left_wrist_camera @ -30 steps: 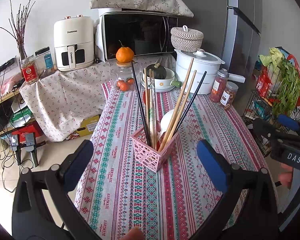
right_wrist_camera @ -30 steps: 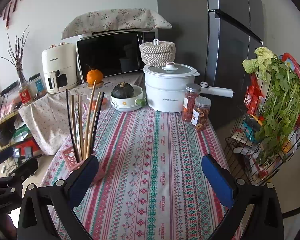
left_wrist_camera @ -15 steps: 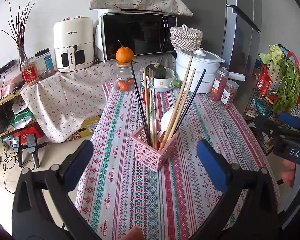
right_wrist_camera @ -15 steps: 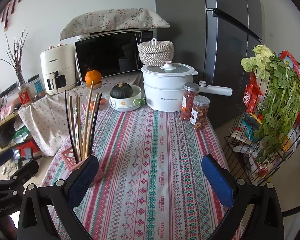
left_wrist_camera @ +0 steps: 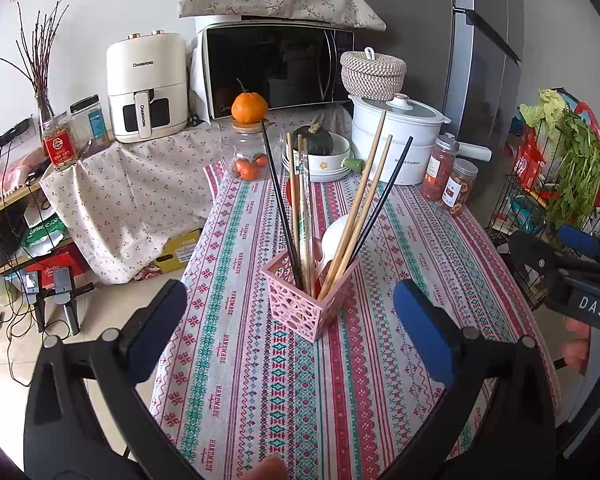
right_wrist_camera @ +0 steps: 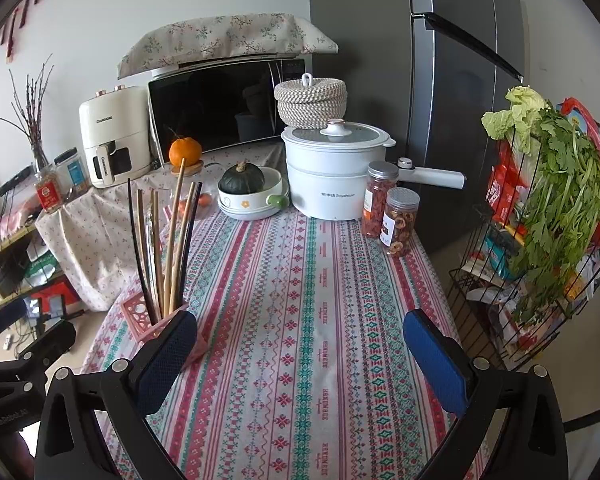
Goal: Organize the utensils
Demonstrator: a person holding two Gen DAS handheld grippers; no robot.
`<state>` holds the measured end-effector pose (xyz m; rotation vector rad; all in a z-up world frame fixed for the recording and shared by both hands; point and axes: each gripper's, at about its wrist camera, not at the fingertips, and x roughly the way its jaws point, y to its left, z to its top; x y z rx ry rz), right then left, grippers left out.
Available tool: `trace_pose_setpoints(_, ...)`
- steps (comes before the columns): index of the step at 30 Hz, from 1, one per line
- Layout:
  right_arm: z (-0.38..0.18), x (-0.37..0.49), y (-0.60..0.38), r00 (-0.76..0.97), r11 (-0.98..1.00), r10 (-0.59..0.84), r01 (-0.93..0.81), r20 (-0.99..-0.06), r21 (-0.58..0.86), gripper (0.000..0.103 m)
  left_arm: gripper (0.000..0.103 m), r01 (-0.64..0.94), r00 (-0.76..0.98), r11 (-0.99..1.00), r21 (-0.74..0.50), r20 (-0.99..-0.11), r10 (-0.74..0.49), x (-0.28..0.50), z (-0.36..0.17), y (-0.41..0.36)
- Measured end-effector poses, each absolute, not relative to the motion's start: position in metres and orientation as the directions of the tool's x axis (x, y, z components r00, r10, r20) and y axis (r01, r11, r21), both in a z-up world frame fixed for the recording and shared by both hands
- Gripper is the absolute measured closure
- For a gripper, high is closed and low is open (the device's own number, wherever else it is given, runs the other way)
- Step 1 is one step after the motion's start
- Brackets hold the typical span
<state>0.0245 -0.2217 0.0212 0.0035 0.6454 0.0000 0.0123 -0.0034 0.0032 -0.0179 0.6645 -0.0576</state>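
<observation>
Chopsticks point(left_wrist_camera: 342, 216) upright — pink basket point(left_wrist_camera: 306, 304)

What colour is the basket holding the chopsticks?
Pink, with a cut-out lattice pattern; the basket shows best in the left wrist view.

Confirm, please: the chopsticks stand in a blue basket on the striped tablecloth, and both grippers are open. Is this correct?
Only the colour is wrong. The basket is pink, as the left wrist view shows. The chopsticks stand in it on the striped tablecloth, and the left gripper and right gripper are open.

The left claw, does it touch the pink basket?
Apart. The left wrist view shows tablecloth between the open left claw and the pink basket.
</observation>
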Motion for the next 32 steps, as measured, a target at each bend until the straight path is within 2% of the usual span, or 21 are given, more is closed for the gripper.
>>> trace_pose_setpoints(32,0.019,0.025,-0.222,0.794,1.0,0.004,0.001,-0.608,0.008,0.0,0.0,0.055,0.771,0.998,-0.043,-0.632,-0.07,0.009,-0.008,-0.006)
